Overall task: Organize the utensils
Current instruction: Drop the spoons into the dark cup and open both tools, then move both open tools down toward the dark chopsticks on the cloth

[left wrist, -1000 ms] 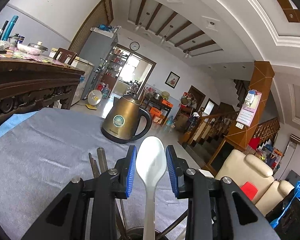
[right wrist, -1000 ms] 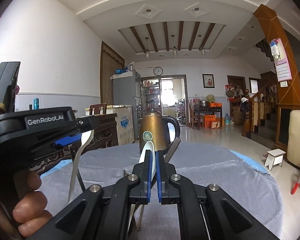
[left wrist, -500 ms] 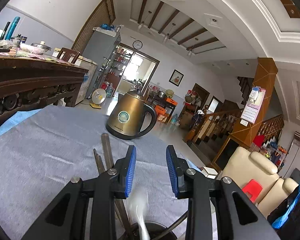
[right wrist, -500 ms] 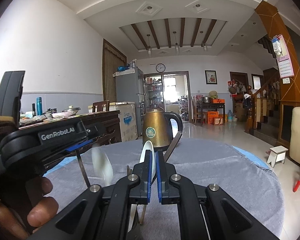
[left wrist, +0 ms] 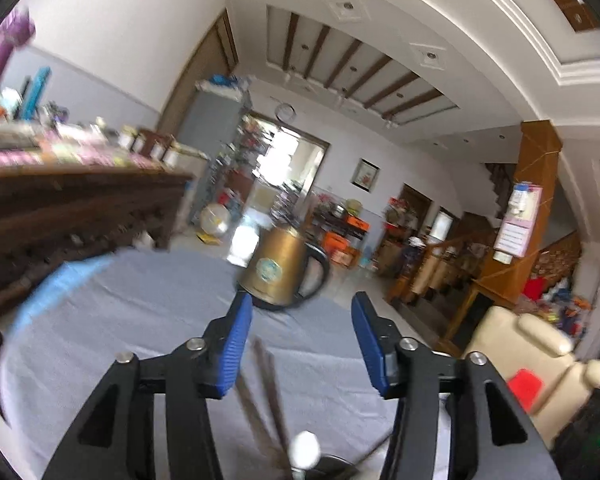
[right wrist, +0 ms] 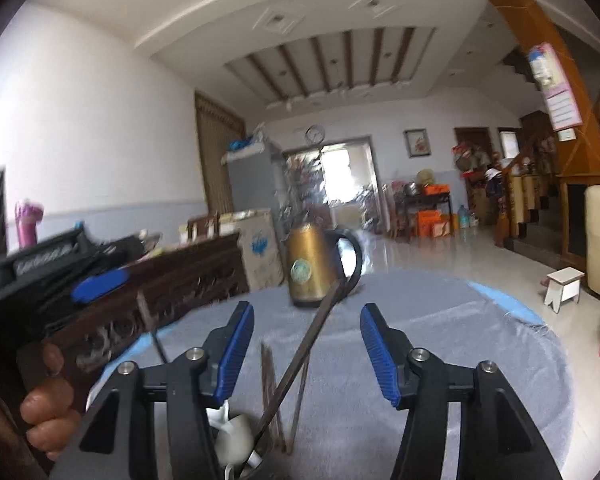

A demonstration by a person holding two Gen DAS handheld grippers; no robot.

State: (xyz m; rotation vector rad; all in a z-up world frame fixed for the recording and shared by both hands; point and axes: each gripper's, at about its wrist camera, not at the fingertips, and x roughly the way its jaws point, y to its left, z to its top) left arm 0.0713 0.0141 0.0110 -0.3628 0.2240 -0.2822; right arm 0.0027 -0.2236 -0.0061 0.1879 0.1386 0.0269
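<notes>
Both grippers hover over a dark utensil holder [left wrist: 332, 466] at the near edge of the grey table. My left gripper [left wrist: 302, 338] is open and empty; a white spoon [left wrist: 305, 449] and dark chopsticks [left wrist: 266, 392] stand in the holder below it. My right gripper [right wrist: 307, 346] is open and empty. White spoons [right wrist: 233, 438] sit low in the holder [right wrist: 260, 456] beside its left finger, and a long metal utensil [right wrist: 312, 334] and chopsticks [right wrist: 267, 376] lean up between the jaws. The left gripper [right wrist: 96, 282] shows at the left of the right wrist view, held by a hand.
A gold kettle [left wrist: 278, 270] with a black handle stands at the far side of the grey cloth [left wrist: 140, 320]; it also shows in the right wrist view [right wrist: 312, 268]. A dark carved sideboard [left wrist: 60, 208] is to the left, a beige sofa [left wrist: 540, 364] to the right.
Both grippers opened and let go of their white spoons, which dropped into the holder. Both grippers have lifted a little and the views are blurred with motion.
</notes>
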